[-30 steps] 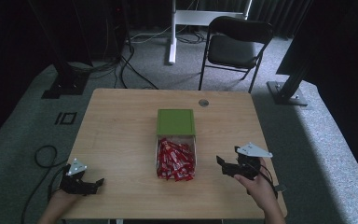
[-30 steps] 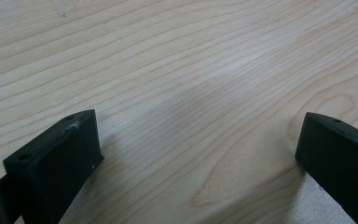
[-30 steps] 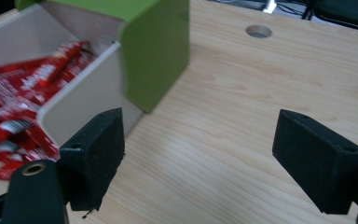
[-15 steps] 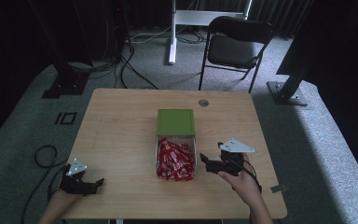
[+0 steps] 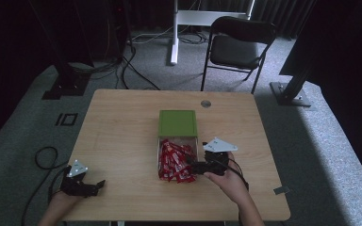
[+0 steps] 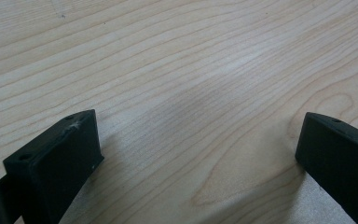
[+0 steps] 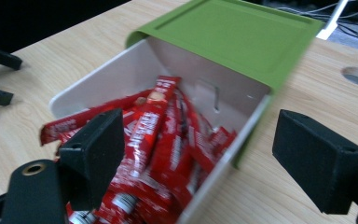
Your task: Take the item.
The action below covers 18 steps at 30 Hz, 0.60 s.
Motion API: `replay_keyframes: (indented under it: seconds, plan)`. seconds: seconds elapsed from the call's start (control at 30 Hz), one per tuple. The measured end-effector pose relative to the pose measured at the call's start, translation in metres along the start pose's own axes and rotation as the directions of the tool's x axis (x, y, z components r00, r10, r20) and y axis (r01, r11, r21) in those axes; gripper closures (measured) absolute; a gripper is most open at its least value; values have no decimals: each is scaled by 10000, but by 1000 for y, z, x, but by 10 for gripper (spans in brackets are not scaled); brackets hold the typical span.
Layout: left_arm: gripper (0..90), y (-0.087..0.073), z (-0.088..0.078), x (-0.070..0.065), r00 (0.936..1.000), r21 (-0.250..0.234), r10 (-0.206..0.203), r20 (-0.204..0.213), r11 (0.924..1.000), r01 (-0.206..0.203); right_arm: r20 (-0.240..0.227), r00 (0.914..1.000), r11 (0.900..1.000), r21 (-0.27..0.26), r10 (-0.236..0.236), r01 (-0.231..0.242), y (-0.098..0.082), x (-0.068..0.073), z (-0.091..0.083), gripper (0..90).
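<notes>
Two open-jawed grippers were pictured, the right gripper [image 5: 194,165] having been brought in from three o'clock to the red sachets [image 5: 174,160] in the white box [image 7: 98,79] at table centre, a pick judged imminent, while the left gripper [image 5: 95,186] was kept idle at seven o'clock.

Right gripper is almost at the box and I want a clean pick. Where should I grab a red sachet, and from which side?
Probably take the top red sachet across its narrow middle, from above at the box's open near end. The sachets lie lengthwise in a loose heap, and the green lid covers the far end. The right gripper is open, straddling the box's right wall.
</notes>
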State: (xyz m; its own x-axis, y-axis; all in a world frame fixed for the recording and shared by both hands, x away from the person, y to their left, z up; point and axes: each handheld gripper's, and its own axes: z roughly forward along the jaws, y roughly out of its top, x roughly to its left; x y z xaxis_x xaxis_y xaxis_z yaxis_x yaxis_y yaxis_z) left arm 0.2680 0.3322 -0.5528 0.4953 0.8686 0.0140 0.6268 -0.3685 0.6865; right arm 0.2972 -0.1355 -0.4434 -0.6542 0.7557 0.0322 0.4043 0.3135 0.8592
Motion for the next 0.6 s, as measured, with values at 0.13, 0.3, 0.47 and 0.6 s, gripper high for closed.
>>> replay_keyframes:
  seconds: [0.13,0.3,0.47,0.6]
  plan:
    - [7,0,0,0,10000,-13,-18,-2,10000,18,-158,9998,9999,35,-122,122,3,7,6,167]
    - [7,0,0,0,10000,-1,2,-2,10000,-2,-328,9993,9997,109,-205,208,7,19,19,186]
    - [7,0,0,0,10000,1,10,-4,10000,-10,-379,9991,9996,212,-170,178,8,25,30,220]
    - [7,0,0,0,10000,1,10,-3,10000,-10,-188,9993,9994,154,-318,320,8,30,38,332]
